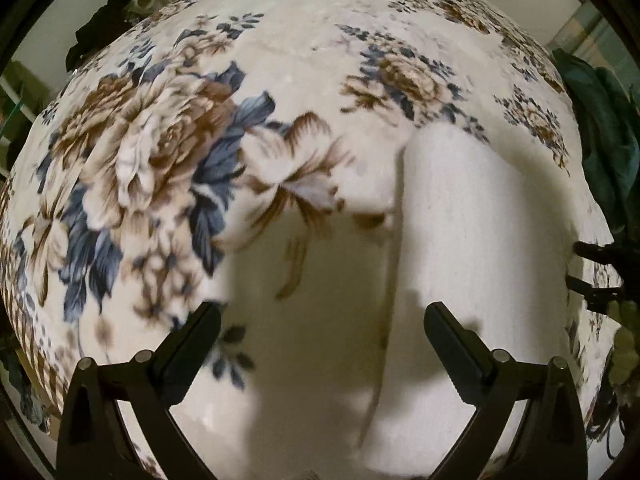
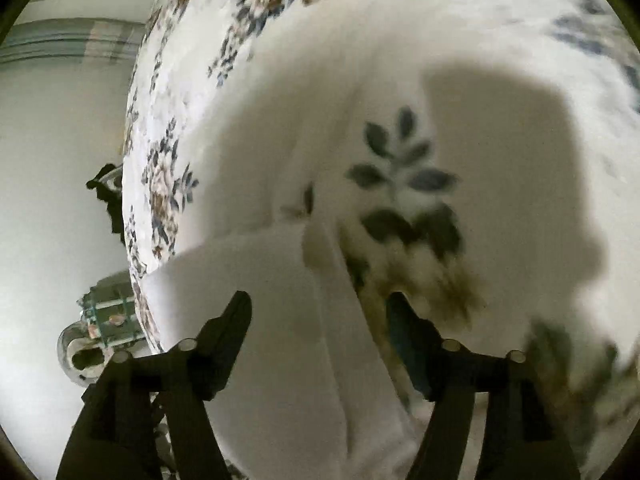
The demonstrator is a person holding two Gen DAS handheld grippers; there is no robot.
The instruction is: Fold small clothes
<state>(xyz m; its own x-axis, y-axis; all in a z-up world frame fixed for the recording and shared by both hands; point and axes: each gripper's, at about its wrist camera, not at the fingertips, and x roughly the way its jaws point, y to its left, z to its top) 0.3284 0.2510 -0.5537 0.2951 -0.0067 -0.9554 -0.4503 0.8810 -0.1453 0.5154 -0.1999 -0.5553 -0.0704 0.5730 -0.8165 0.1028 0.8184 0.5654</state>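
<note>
A plain white garment lies on a cream blanket printed with large brown and blue-grey flowers, and it reads as soft, slightly napped cloth with no pattern of its own. In the left wrist view it runs as a long, smooth band from below the middle of the blanket down toward the bottom edge, with a rounded upper end and a straight folded edge along its left side that casts a thin shadow line. In the right wrist view the same white garment shows a flat layer with a crisp upper edge and a long crease running down beside it; the picture is blurred, so finer detail is lost. The left gripper hangs above the cloth with its jaws spread wide and nothing between them. The right gripper also stands open over the garment, its fingers clear of the fabric, the pads pressing on nothing. Broad shadows fall across the blanket around both tools. A dark green cloth lies heaped at the blanket's right edge, and a black cloth sits beyond its far left corner.
</note>
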